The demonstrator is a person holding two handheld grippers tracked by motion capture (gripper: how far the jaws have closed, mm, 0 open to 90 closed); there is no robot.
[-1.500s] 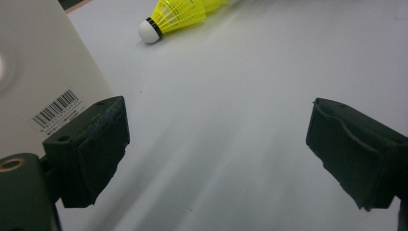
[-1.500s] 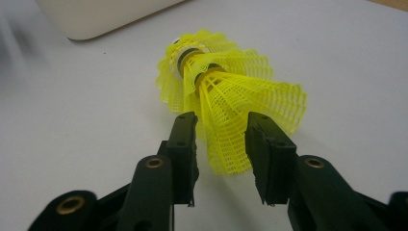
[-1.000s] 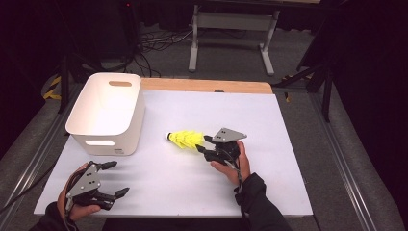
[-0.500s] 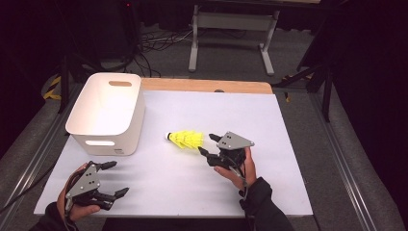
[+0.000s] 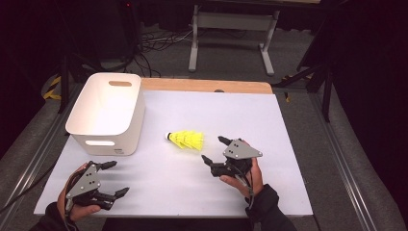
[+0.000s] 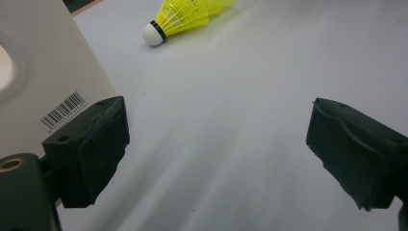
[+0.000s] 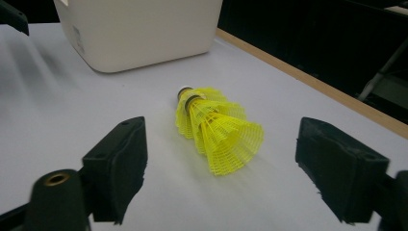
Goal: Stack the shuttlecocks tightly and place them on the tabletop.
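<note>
Nearest the table's front edge, the left gripper (image 5: pixel 109 179) sits low at the corner of the white sheet, jaws spread wide and holding nothing, just parked there. Over to the other side, the right gripper (image 5: pixel 214 150) has its jaws just been opening, and they stand apart now with nothing pinched between them; the yellow shuttlecocks (image 7: pixel 217 135) lie just ahead of the pads on the table (image 5: pixel 269 125), clear of both. It looks like a few nested together, white cork (image 6: pixel 154 34) pointing toward the white bin (image 5: pixel 107 113), skirts flaring toward the hand. That's a featherweight thing, I'd say, with a springy plastic mesh skirt that will dent under a hard squeeze and roll if nudged. Best bet is a light pinch across the narrower part near the cork, where it's firmest. Farther back, the bin stands open-topped near the sheet's left edge, well apart from the shuttlecocks.
</note>
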